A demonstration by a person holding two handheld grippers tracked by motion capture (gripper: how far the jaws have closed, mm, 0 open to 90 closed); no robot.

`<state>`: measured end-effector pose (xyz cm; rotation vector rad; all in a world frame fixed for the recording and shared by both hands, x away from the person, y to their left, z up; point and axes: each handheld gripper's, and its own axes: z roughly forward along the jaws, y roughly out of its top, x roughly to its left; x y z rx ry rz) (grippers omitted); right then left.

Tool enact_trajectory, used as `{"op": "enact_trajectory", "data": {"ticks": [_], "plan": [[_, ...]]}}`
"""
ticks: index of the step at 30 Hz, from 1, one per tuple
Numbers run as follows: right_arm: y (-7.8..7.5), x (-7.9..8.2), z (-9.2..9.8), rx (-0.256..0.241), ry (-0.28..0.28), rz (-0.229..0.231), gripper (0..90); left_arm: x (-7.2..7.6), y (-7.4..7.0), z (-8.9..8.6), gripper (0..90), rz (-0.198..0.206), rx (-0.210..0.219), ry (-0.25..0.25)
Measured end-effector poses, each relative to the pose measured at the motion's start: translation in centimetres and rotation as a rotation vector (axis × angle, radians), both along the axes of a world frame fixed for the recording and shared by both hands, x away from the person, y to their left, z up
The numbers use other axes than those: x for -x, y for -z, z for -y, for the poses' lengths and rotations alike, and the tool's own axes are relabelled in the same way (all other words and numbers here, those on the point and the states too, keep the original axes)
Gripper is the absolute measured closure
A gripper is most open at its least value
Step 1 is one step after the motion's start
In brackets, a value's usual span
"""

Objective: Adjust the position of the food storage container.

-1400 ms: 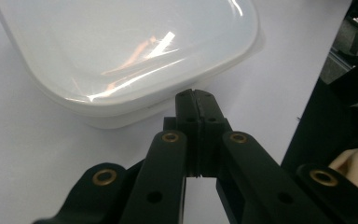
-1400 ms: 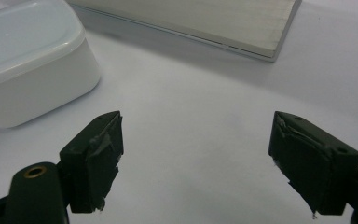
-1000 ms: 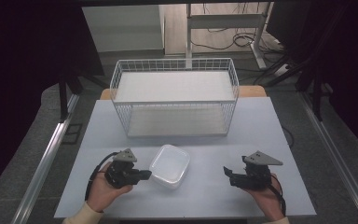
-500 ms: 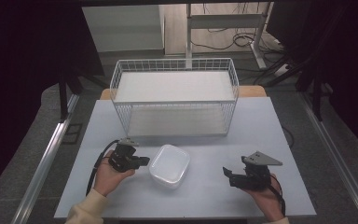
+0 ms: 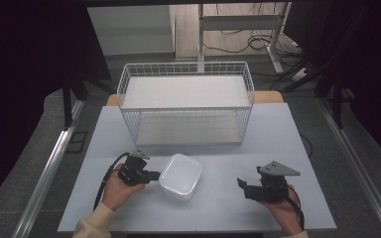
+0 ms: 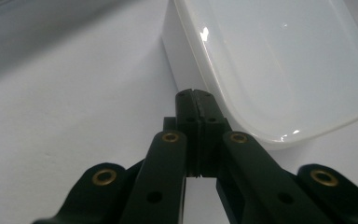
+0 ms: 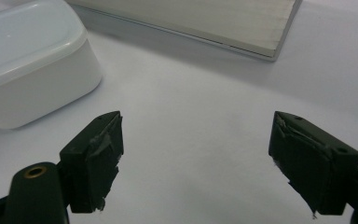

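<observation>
While the white lidded plastic container [image 5: 180, 176] sits on the pale table [image 5: 218, 208] in front of the wire basket [image 5: 186, 101], the left gripper [image 5: 155, 175] rests at its left side, jaws pressed together on nothing, tips touching the wall just under the lid's rim. The container lies directly ahead of that gripper and to the right gripper's [image 5: 241, 185] left, well apart from it. The right gripper's jaws stand wide apart over bare table. The left hand [image 5: 119, 191] is plainly nearer. The container's long axis runs roughly away from the person, slightly tilted. No writing is readable anywhere.
</observation>
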<state>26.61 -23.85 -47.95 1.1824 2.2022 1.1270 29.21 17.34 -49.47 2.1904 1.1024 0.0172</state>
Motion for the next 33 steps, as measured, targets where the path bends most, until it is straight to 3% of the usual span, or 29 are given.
{"op": "enact_trajectory", "data": {"ticks": [10,16,25,33], "plan": [[0.0,0.0,0.0,0.005,-0.004,-0.002,17.8,1.0,-0.2,0.9,89.7,0.006,-0.007,0.038],[0.0,0.0,0.0,0.005,-0.004,-0.001,17.8,1.6,0.1,1.3,89.7,-0.017,0.017,0.057],[0.0,0.0,0.0,0.006,-0.005,0.0,17.8,2.5,0.2,3.1,89.6,-0.011,0.003,0.117],[0.0,0.0,0.0,0.008,-0.008,0.0,17.8,2.6,0.2,3.4,89.6,-0.005,0.008,0.115]]}}
